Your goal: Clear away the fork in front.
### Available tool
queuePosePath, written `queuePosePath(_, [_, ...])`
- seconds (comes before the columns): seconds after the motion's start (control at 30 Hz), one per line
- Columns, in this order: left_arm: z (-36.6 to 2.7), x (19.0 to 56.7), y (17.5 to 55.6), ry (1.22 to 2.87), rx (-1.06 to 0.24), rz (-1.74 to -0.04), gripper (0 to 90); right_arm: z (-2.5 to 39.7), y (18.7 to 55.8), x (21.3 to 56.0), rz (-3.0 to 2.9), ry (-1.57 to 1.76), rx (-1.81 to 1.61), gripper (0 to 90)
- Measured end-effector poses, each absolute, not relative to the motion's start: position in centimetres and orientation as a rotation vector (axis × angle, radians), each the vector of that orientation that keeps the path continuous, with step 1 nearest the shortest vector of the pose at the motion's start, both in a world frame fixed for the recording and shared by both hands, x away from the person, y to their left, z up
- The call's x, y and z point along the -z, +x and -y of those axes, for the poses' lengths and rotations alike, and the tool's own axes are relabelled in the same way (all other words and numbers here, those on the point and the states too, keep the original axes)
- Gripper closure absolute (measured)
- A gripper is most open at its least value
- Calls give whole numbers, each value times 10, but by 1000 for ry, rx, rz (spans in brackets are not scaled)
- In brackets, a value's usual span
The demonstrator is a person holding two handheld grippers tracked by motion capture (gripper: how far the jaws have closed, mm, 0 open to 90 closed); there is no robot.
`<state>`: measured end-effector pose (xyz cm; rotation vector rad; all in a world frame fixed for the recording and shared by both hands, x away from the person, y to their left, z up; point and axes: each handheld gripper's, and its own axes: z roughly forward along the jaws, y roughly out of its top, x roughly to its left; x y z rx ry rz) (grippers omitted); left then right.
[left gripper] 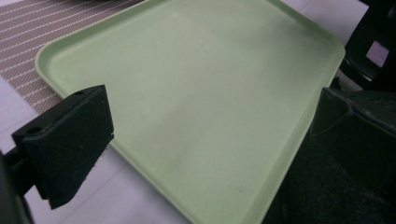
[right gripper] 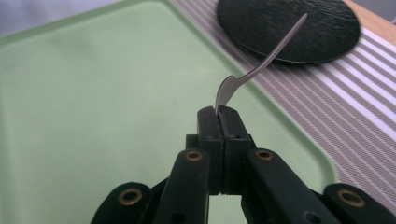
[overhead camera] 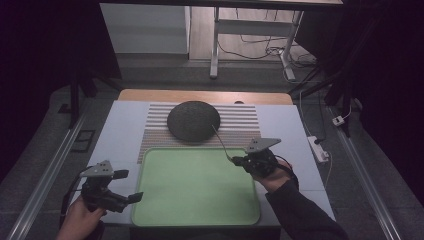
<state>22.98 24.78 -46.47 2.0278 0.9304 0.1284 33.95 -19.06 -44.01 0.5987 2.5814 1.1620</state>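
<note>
A pale green tray (overhead camera: 195, 212) lies at the near middle of the table, with nothing on it. Behind it a dark round plate (overhead camera: 193, 120) rests on a striped mat (overhead camera: 240, 127). My right gripper (overhead camera: 234, 160) is shut on a metal utensil (overhead camera: 221, 142), pinched by its broad end, its thin handle rising toward the plate. In the right gripper view the utensil (right gripper: 254, 72) sticks up from the closed jaws over the tray's far edge (right gripper: 261, 100). My left gripper (overhead camera: 128, 185) stands open and holds nothing at the tray's left edge (left gripper: 56, 81).
The table has a white surface (overhead camera: 120, 130) and a wooden back strip (overhead camera: 205, 96). A power strip (overhead camera: 318, 149) and cables lie on the floor at the right. A desk frame (overhead camera: 216, 45) stands beyond the table.
</note>
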Motion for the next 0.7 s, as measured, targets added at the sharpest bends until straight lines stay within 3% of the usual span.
queuePosePath(0.7, [-182, 449, 288, 2248, -138, -715, 0, 173, 283, 445, -2770, 368, -1283, 890])
